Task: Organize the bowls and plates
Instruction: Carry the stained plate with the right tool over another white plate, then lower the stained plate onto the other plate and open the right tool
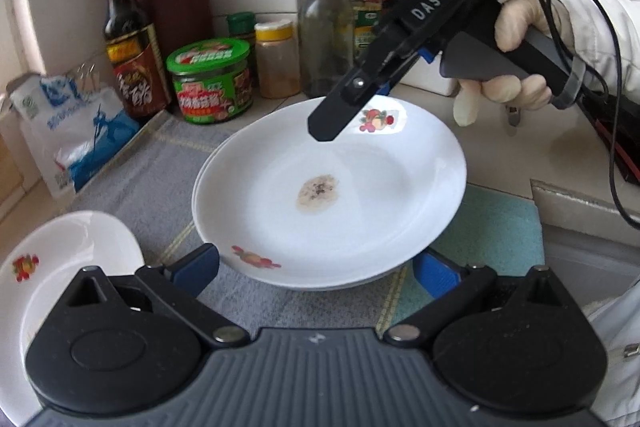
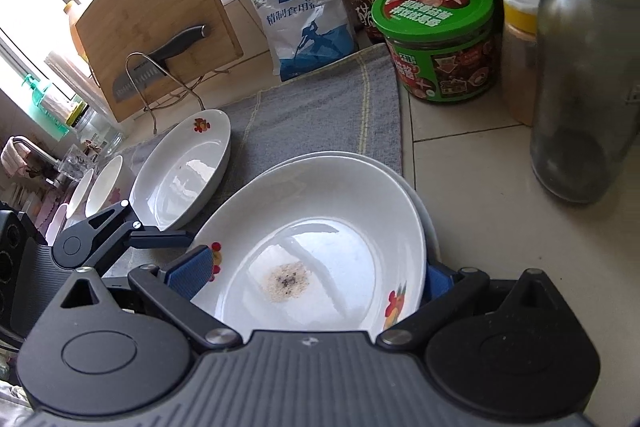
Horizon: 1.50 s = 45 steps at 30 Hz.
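Observation:
A stack of white plates with fruit decals rests on a grey cloth. The top plate has a brownish stain in its middle. My left gripper is open, its blue pads on either side of the stack's near rim. My right gripper is open too and straddles the far rim. From the left wrist view, the right gripper is held by a gloved hand, one finger over the plate. A deep white dish lies left of the stack, and two small bowls sit beyond it.
Along the wall stand a green-lidded jar, a soy bottle, a glass bottle, a spice jar and a salt bag. A cutting board with a knife leans at the window. A teal cloth lies near a metal edge.

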{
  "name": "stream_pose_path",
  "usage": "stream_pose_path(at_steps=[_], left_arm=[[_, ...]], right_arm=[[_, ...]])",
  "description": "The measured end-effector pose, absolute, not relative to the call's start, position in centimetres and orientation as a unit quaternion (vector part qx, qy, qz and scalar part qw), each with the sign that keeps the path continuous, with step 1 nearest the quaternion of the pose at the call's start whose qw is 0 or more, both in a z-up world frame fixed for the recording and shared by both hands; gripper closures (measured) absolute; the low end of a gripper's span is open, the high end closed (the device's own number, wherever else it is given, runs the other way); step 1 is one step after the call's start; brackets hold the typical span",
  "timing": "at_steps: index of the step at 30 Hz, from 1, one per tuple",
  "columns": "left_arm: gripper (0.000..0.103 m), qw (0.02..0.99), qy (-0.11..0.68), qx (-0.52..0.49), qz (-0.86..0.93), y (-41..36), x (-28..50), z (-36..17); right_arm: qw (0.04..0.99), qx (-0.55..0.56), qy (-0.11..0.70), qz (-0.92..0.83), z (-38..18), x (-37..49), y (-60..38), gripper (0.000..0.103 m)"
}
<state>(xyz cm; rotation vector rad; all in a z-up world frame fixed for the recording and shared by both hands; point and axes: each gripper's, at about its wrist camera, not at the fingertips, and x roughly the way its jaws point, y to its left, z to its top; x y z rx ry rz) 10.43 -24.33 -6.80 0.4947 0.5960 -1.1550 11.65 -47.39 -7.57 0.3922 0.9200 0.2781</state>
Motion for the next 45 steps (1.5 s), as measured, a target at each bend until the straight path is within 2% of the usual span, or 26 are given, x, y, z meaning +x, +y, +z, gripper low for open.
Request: stream_pose_path(at_steps=[25,38,45], left_arm=[[0.001,0.783,0.271,0.183,-0.529,-24.1,10.0,-5.9],[0.001,0.799,0.27,0.178,-0.508,-21.4,8.5,-5.1],[0.001,0.829,0.288,0.161,-0.452,-19.8,8.2,-5.2]], right_arm=[[0.879,0.154,0.445,0.079,-6.6,9.0,-45.7,0.0],[0.883,0.146,0.443,0.053,-6.3,7.8,-45.5,0.0],[0.906,0.078,0.416,0.033,-4.9,7.1,-42.7,0.0]])
